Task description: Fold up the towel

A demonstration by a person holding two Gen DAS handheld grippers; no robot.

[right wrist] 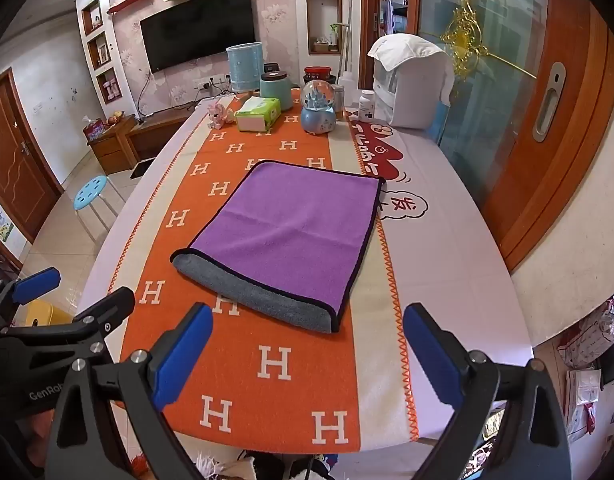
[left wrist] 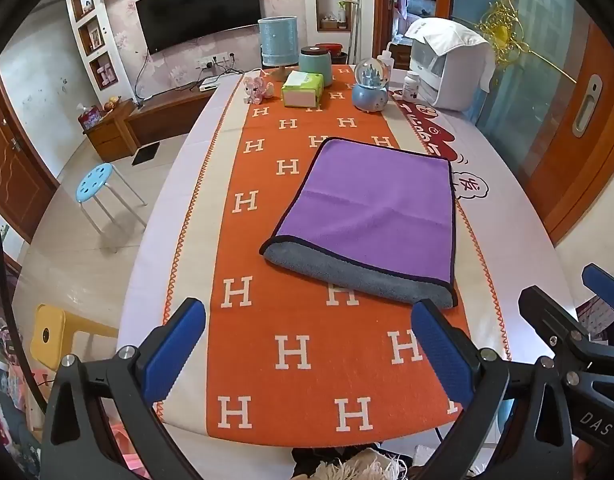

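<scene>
A towel (left wrist: 371,208), purple on top and grey underneath with a dark hem, lies folded flat on the orange H-patterned runner (left wrist: 267,216); its grey lower layer sticks out along the near edge. It also shows in the right wrist view (right wrist: 291,232). My left gripper (left wrist: 307,320) is open and empty, held above the runner just short of the towel's near edge. My right gripper (right wrist: 307,328) is open and empty, near the towel's near right corner. The right gripper shows at the right edge of the left wrist view (left wrist: 567,300).
At the table's far end stand a tissue box (left wrist: 302,89), a snow globe (left wrist: 371,86), a teal jar (left wrist: 315,65), a blue cylinder lamp (left wrist: 278,42), a pill bottle (left wrist: 411,86) and a white appliance (left wrist: 451,68). A blue stool (left wrist: 94,182) stands on the floor at left.
</scene>
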